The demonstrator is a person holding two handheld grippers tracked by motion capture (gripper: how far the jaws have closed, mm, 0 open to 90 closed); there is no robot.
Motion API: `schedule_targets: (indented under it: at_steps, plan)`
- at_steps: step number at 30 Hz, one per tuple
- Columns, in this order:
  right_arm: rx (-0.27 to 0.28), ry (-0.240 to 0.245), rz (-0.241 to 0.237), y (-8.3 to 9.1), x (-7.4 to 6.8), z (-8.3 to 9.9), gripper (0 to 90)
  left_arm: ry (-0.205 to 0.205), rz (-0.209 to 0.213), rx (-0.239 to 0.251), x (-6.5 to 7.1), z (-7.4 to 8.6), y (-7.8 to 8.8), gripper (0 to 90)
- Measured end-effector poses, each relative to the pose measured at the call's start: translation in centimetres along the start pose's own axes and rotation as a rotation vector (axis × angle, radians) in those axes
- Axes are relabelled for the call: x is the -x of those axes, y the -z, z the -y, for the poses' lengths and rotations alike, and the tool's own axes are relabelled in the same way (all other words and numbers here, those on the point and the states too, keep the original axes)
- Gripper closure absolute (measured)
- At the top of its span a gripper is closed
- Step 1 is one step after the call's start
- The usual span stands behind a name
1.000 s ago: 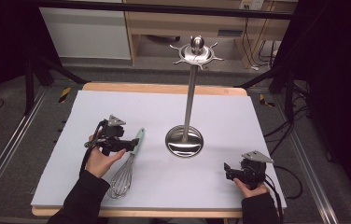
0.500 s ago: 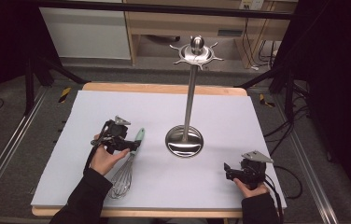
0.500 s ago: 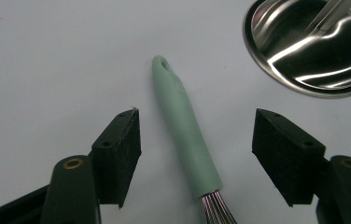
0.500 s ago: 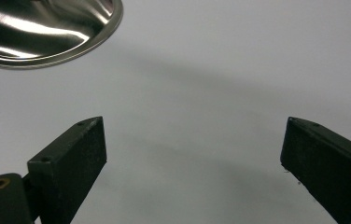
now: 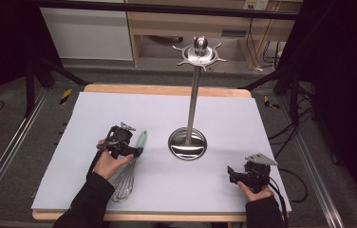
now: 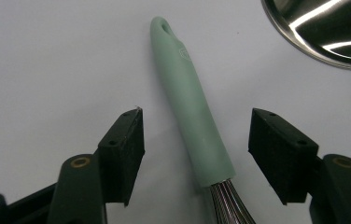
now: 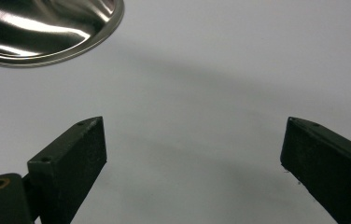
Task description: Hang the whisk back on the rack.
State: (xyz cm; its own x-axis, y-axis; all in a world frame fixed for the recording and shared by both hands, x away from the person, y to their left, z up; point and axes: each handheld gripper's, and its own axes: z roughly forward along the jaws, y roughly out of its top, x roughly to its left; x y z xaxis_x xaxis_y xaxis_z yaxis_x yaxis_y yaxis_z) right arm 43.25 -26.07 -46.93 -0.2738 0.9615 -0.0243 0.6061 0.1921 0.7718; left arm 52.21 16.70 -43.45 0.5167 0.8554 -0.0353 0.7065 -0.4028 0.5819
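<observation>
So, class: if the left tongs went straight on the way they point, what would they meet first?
The whisk: its green handle lies between the open left tongs, untouched; they have just been closing. Beyond it, probably the mat.

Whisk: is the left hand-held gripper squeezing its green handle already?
No, the whisk handle lies between the left hand-held gripper pads with gaps either side.

The whisk point(image 5: 128, 168) lies flat on the white desk point(image 5: 262, 118), left of centre: mint-green handle point(image 6: 190, 107) pointing away, with a hanging hole at its tip, steel wires toward the near edge.
</observation>
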Motion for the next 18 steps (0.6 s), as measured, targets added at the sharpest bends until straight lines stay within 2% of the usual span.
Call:
schedule_targets:
  at_steps: [11,18]
  plan:
    - [-0.007,-0.002,-0.002,0.0,0.0,0.0,7.4,0.008,0.006,-0.087,0.2,0.5,-1.2,44.3]
    - [-0.008,-0.004,-0.003,0.0,-0.1,0.0,7.4,0.014,0.015,-0.116,0.2,0.6,-1.5,50.1]
